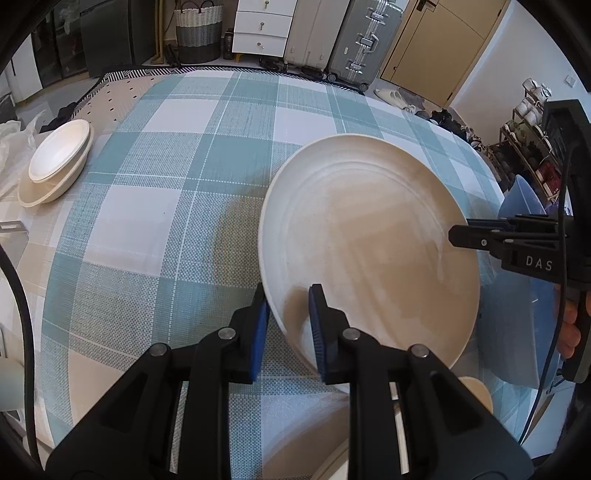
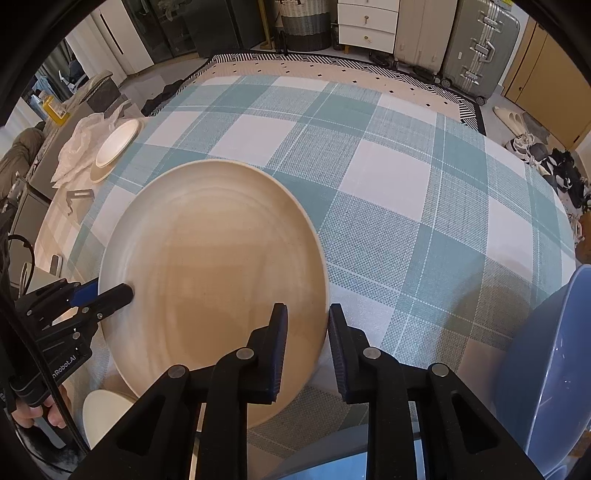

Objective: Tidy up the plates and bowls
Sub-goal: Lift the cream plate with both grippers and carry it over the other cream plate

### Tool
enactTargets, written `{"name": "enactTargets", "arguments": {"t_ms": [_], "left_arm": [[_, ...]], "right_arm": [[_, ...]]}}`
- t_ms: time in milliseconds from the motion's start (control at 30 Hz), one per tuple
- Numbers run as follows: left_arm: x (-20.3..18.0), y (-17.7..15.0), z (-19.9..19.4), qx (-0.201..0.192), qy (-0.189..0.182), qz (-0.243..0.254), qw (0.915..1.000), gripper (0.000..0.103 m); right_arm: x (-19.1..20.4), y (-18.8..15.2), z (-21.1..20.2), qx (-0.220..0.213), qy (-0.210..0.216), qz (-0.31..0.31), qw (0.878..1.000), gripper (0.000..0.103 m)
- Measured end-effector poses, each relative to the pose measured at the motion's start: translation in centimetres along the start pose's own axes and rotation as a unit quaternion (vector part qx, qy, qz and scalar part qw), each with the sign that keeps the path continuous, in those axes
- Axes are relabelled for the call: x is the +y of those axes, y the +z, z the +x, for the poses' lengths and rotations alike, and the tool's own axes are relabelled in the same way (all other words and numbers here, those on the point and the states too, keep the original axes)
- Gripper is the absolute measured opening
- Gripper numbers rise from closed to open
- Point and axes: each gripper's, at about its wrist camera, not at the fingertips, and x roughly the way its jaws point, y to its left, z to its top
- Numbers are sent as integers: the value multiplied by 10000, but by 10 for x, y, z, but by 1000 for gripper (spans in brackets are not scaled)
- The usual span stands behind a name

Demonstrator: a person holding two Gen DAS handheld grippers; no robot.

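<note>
Right tongs (image 2: 307, 343) clamped on beige plate (image 2: 207, 258) rim, left tongs (image 2: 110, 293) gripping opposite edge

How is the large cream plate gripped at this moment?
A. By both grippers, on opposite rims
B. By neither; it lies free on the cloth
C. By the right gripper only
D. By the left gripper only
A: the left gripper and the right gripper each pinch the large cream plate at its rim.

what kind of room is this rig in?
Most likely a lived-in home, not a lab: a table under a checked tablecloth, suitcases and a white drawer unit along the far wall, and a shoe rack beside the door.
</note>
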Motion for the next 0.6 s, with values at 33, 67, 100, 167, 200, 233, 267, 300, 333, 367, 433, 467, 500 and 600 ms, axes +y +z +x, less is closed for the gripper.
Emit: {"name": "enactTargets", "arguments": {"t_ms": [33, 67, 100, 167, 200, 233, 267, 300, 333, 367, 433, 467, 500, 600], "left_arm": [[0, 1, -1, -18, -7, -8, 10000, 18], [0, 1, -3, -38, -12, -19, 10000, 18], [1, 1, -6, -59, -7, -26, 10000, 18], [1, 1, -11, -97, -2, -40, 9999, 18], [1, 1, -13, -116, -15, -53, 9999, 18], [1, 1, -15, -136, -14, -48, 9999, 18], [0, 0, -18, -161, -9, -41, 9999, 18], [0, 0, -20, -186, -9, -40, 9998, 18], [0, 0, -22, -207, -10, -39, 9998, 18], [-1, 0, -25, -225, -9, -38, 9997, 18], [-1, -1, -31, -266, -26, -38, 9996, 18], [-2, -1, -34, -283, -29, -34, 9996, 18], [-3, -1, -36, -301, -33, -30, 9995, 18], [-5, -2, -47, -379, -12, -1, 9993, 18]], "right_arm": [[0, 0, -1, -4, -3, 5, 10000, 23], [1, 0, -3, -24, -6, 12, 10000, 23], [1, -1, -5, -38, -5, 20, 10000, 23], [2, -1, -9, -71, 19, 30, 10000, 23], [3, -1, -11, -101, 21, 32, 9999, 23], [4, -1, -14, -132, 17, 29, 9999, 23], [4, -1, -16, -158, 12, 23, 9999, 23], [5, -1, -19, -198, 6, 25, 9998, 23], [5, -2, -22, -221, -1, 23, 9998, 23], [6, -2, -25, -245, -5, 25, 9997, 23], [7, -3, -29, -282, -8, 16, 9996, 23], [8, -3, -32, -301, -10, 12, 9995, 23], [8, -4, -34, -318, -5, 11, 9995, 23], [11, -5, -43, -394, -24, -10, 9992, 23]]}}
